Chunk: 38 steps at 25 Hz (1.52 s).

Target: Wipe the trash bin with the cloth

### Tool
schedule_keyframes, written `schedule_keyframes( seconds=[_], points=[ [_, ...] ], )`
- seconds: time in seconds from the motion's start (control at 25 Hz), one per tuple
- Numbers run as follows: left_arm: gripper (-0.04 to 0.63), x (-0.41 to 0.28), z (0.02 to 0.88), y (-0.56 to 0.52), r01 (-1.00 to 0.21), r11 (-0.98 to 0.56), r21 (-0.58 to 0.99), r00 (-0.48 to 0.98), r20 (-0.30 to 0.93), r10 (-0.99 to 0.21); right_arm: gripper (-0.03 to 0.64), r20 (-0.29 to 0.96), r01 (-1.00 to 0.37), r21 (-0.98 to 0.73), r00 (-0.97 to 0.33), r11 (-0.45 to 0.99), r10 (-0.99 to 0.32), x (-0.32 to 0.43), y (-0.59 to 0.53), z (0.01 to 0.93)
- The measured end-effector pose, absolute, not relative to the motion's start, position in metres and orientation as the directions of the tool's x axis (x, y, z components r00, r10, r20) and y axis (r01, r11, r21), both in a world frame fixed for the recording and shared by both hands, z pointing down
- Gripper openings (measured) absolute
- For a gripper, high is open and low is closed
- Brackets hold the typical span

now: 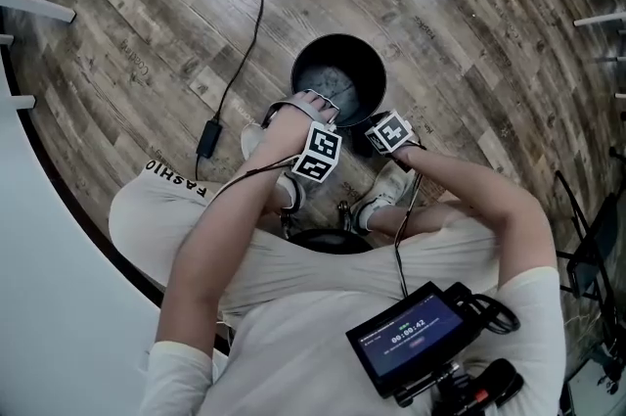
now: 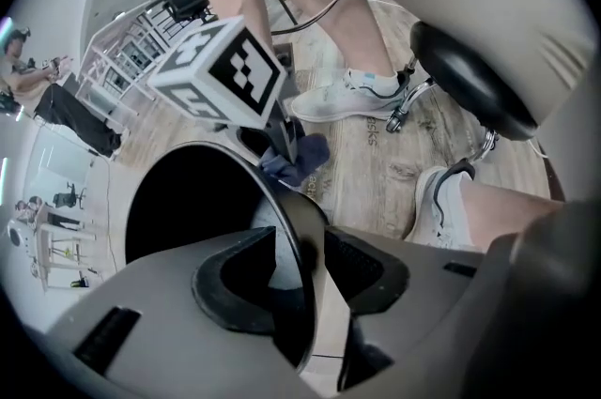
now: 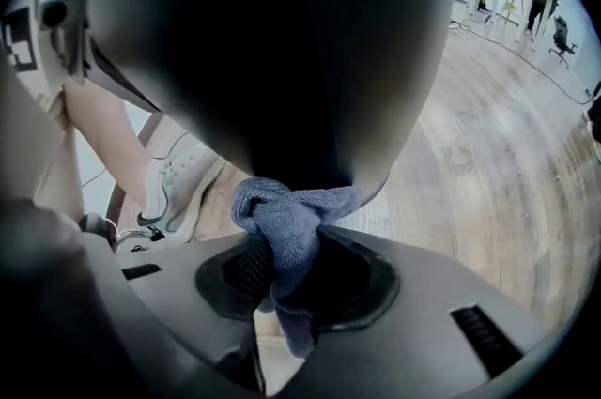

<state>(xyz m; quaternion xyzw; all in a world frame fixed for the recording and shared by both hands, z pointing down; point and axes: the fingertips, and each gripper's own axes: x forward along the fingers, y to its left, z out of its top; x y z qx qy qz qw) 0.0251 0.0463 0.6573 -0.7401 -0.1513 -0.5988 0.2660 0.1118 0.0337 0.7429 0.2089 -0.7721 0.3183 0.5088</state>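
In the head view we see the trash bin (image 1: 342, 71) upright on the wood floor (image 1: 469, 32), near the feet (image 1: 386, 194). In the left gripper view the left gripper (image 2: 300, 242) stands open astride its thin rim, where we judge a light, stiff, slippery bin is best steadied. In the right gripper view the right gripper (image 3: 286, 249) pinches the soft, limp cloth (image 3: 293, 221) at the bin's outer wall.

Smooth, dark and glossy, the trash bin (image 1: 364, 62) has a wall that looks like metal. The floor (image 1: 469, 23) is matt wood plank with a weathered, rough-looking grain. The blue-grey cloth (image 3: 286, 228) has a soft, nubbly nap. The right claw (image 3: 291, 280) has a matt grey plastic shell and black, finely ribbed pads (image 3: 239, 270). The stool seat (image 2: 470, 78) is smooth, shiny black.
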Motion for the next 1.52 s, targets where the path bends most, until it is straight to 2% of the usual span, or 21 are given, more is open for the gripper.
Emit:
schedule_keyframes(
  seconds=[0.16, 0.48, 0.6, 0.72, 0.84, 1.52],
  points=[
    [0.173, 0.016, 0.659, 0.044, 0.543, -0.817, -0.196, 0.211, 0.973, -0.094, 0.109, 0.888, -0.658, -0.346, -0.46, 0.668, 0.006, 0.107, 0.044, 0.691],
    [0.171, 0.008, 0.67, 0.04, 0.544, -0.812, -0.212, 0.192, 0.973, -0.126, 0.109, 0.81, -0.703, -0.48, -0.584, 0.524, -0.041, 0.075, 0.05, 0.609],
    [0.115, 0.008, 0.67, 0.04, 0.56, -0.8, -0.215, 0.184, 0.974, -0.133, 0.109, 0.798, -0.695, -0.475, -0.598, 0.539, -0.067, 0.068, 0.052, 0.596],
    [0.071, 0.007, 0.673, 0.045, 0.608, -0.766, -0.207, 0.16, 0.978, -0.137, 0.109, 0.804, -0.696, -0.454, -0.589, 0.556, -0.081, 0.067, 0.051, 0.603],
    [0.055, 0.009, 0.674, 0.05, 0.616, -0.762, -0.201, 0.162, 0.979, -0.126, 0.109, 0.82, -0.712, -0.441, -0.567, 0.547, -0.078, 0.072, 0.048, 0.62],
    [0.055, 0.019, 0.674, 0.055, 0.612, -0.764, -0.203, 0.185, 0.976, -0.111, 0.109, 0.865, -0.663, -0.338, -0.498, 0.668, -0.057, 0.089, 0.04, 0.712]
  ],
)
